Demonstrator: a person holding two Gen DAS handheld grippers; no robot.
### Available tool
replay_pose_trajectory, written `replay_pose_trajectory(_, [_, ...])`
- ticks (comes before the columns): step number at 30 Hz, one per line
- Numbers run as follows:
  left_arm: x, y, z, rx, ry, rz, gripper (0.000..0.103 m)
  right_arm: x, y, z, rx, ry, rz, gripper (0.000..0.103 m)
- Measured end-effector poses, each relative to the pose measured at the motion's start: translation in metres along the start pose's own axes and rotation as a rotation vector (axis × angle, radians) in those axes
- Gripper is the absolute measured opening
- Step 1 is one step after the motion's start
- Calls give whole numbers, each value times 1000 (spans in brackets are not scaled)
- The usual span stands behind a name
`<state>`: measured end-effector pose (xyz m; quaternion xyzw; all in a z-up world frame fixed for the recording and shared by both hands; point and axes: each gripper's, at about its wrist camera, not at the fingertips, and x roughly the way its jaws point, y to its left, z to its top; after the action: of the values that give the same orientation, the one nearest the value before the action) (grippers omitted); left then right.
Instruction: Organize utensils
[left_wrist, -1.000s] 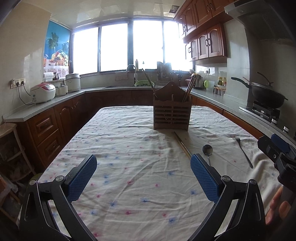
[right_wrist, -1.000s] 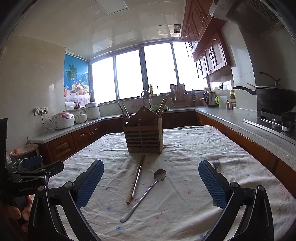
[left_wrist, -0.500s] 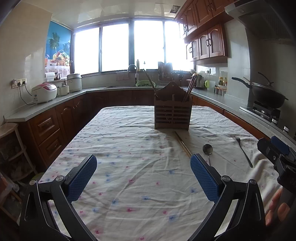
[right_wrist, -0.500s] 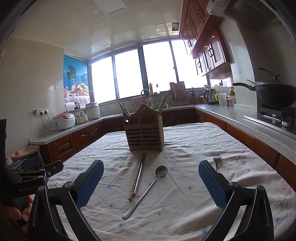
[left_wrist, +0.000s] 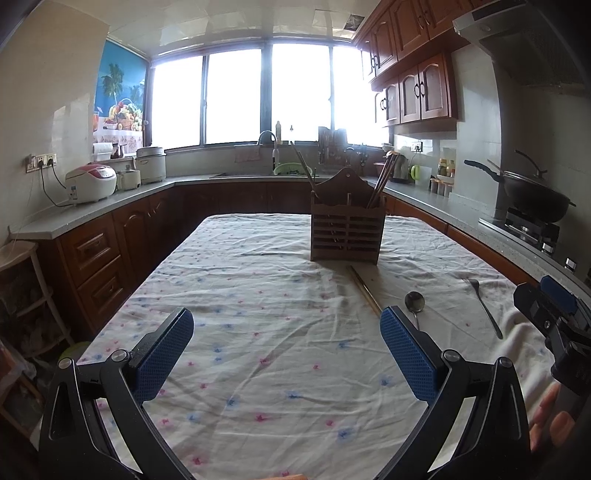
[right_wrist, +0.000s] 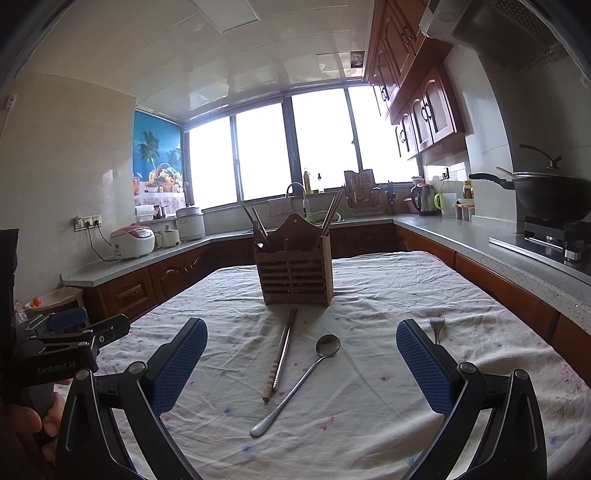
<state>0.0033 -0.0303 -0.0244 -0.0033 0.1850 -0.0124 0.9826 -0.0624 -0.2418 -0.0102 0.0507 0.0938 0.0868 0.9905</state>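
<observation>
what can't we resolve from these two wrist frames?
- Steel fork: right wrist view, handle hidden behind the right gripper's blue pad.
- Steel spoon: left wrist view, handle hidden behind the left gripper's pad.
- Slatted wooden utensil holder: its walls hide the lower parts of what stands inside; compartments unreadable.
- Holder contents: too small to count in either view.

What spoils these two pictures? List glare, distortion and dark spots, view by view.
Left wrist view: windows blown out white, counter edges bowed by the fisheye, corners black. Right wrist view: same white windows, the utensil holder backlit and dim, cabinets curved; spoon and chopsticks stay sharp.
</observation>
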Motion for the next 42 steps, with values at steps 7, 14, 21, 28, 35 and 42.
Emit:
replay_pose_trajectory(7, [0, 1, 1, -5, -1, 0, 103, 0, 2, 1, -1, -3, 3, 103])
replay_pose_trajectory(14, [-3, 2, 1, -2, -6, -2, 103, 0, 2, 1, -1, -1, 3, 103])
replay_pose_trajectory(21, [-4, 2, 0, -1, -7, -3, 103, -2, 4, 3, -4, -6, 7, 103])
replay_pose_trajectory(28, [-5, 3, 1, -4, -9, -4, 103, -3, 5, 3, -3, -11, 7, 103])
replay_pose_trajectory(35, [-5, 3, 1, 1, -10, -6, 103, -8, 8, 7, -10, -29, 11, 103])
replay_pose_trajectory(42, [-5, 3, 1, 1, -11, -4, 103, -9, 9, 8, -17, -39, 13, 103])
